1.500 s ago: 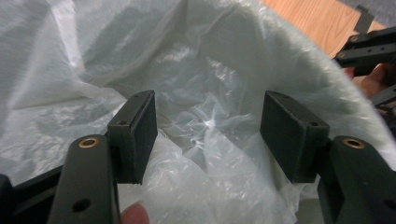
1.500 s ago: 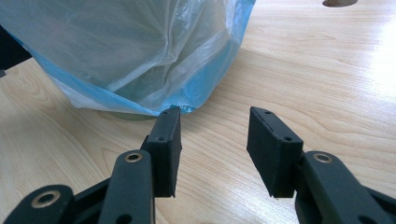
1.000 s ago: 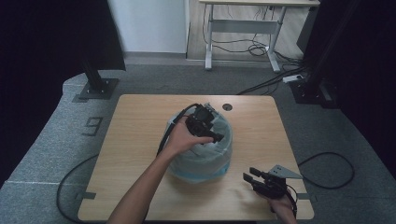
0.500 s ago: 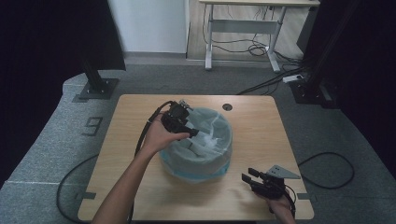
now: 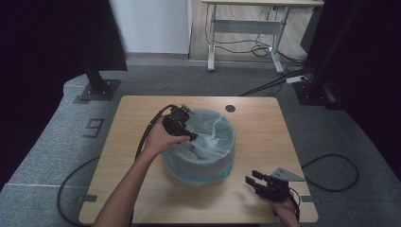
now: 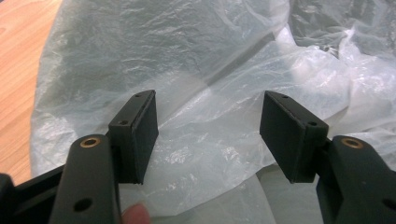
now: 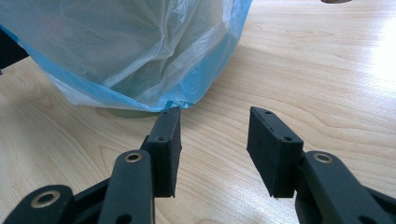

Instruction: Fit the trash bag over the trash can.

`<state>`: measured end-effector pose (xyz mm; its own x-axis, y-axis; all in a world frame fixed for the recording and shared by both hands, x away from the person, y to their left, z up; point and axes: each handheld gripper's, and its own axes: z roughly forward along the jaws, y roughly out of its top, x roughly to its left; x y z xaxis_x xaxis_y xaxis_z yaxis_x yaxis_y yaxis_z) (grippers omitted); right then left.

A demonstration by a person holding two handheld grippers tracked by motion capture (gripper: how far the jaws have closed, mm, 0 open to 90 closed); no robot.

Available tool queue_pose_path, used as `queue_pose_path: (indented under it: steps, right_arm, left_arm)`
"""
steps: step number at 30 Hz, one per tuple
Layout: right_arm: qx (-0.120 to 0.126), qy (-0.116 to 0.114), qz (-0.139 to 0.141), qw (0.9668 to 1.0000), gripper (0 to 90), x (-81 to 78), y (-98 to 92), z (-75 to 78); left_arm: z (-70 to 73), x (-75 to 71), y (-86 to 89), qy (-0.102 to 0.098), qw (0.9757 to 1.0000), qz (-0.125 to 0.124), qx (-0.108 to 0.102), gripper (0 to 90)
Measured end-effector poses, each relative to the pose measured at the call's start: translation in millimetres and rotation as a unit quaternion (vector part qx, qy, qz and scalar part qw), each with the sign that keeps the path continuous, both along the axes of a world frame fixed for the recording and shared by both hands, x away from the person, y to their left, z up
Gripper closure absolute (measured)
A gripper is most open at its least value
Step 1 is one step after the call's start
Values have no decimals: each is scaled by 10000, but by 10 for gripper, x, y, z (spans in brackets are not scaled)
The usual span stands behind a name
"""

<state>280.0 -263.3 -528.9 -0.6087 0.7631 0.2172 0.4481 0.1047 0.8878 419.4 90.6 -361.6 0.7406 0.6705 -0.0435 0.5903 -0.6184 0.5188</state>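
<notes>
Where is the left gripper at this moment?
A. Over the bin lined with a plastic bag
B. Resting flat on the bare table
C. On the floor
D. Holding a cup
A: in the high view the left gripper is over the near-left rim of the bag-lined bin, fingers apart above the plastic.

Lab or recording studio, not a home. Beyond the left gripper, past the wooden table, grey carpet tiles cover the floor, one bearing a marked "9". Black stand bases and dark curtains flank the table. Farther off, a height-adjustable desk frame stands over loose cables and a power strip.
</notes>
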Motion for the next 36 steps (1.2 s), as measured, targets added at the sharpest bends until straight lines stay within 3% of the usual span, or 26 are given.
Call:
queue_pose_path:
  steps: [2, 5, 10, 19, 26, 28, 36]
  right_arm:
    - [9, -8, -9, 10000, 537, -1, -1, 1]
    - [6, -14, -13, 10000, 537, -3, -6, -1]
    - [18, -16, -41, 10000, 537, -3, -27, 0]
    - [-11, -31, -27, 10000, 535, -16, 2, 12]
    - [-12, -37, -45, 10000, 535, -16, -13, 6]
    - [8, -38, -15, 10000, 534, -25, -17, 18]
    - [29, -58, -3, 10000, 533, -42, -31, 28]
  left_arm:
    - [15, -15, 17, -67, 10000, 1, -52, 368]
    - [82, -69, 72, -187, 9993, -80, -312, 368]
    - [189, -269, 210, -380, 9974, -201, -572, 371]
    - [111, -461, 368, -396, 9977, -248, -484, 376]
    - [-8, -479, 248, -271, 9983, -444, -247, 382]
    - [-19, -482, 212, -314, 9984, -447, -170, 383]
    - [-12, -493, 165, -236, 9985, -489, -107, 380]
